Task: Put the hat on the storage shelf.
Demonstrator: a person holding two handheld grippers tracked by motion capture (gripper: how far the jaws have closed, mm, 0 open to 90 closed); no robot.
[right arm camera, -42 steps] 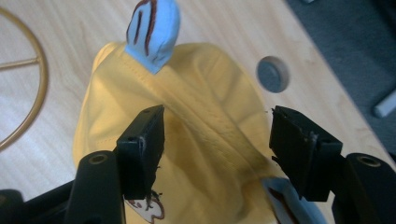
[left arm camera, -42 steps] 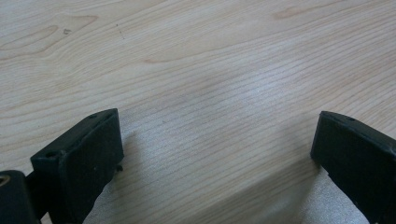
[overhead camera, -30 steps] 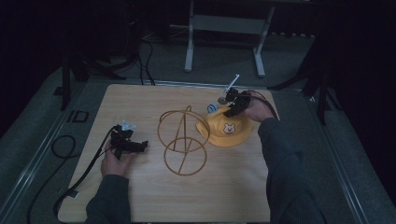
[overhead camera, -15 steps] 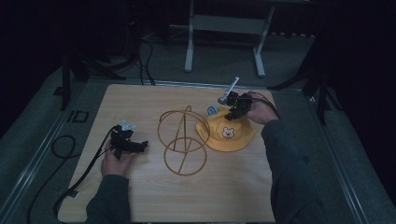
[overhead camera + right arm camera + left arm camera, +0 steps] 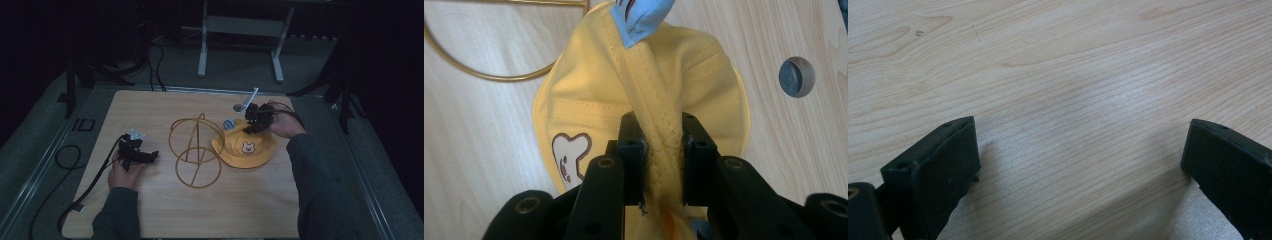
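filling the middle of the high view, the pale rectangular wooden table (image 5: 165, 210) carries everything, its grain running across the left gripper view too. just left of centre in that high view stands the gold wire stand of crossed round hoops (image 5: 195, 150), upright on its circular base ring, and its arc also curves through the upper left of the right gripper view. touching the stand's right side, the yellow fabric bucket hat with a small bear face patch (image 5: 244, 145) sits at the centre right of the high view, its brim lying on the wood and its crown drawn up toward the upper right. the right gripper (image 5: 258, 120) is clenched on that hat: in the right gripper view both black jaws press a stitched seam fold of yellow cloth (image 5: 663, 150) between them, with a blue fabric tab (image 5: 640, 15) at the top edge. the left gripper (image 5: 136, 155), at the left centre of the high view, rests low over bare wood with its jaws spread wide and nothing between them. a small grey round plug (image 5: 796, 76) sits in the tabletop at the upper right of the right gripper view.
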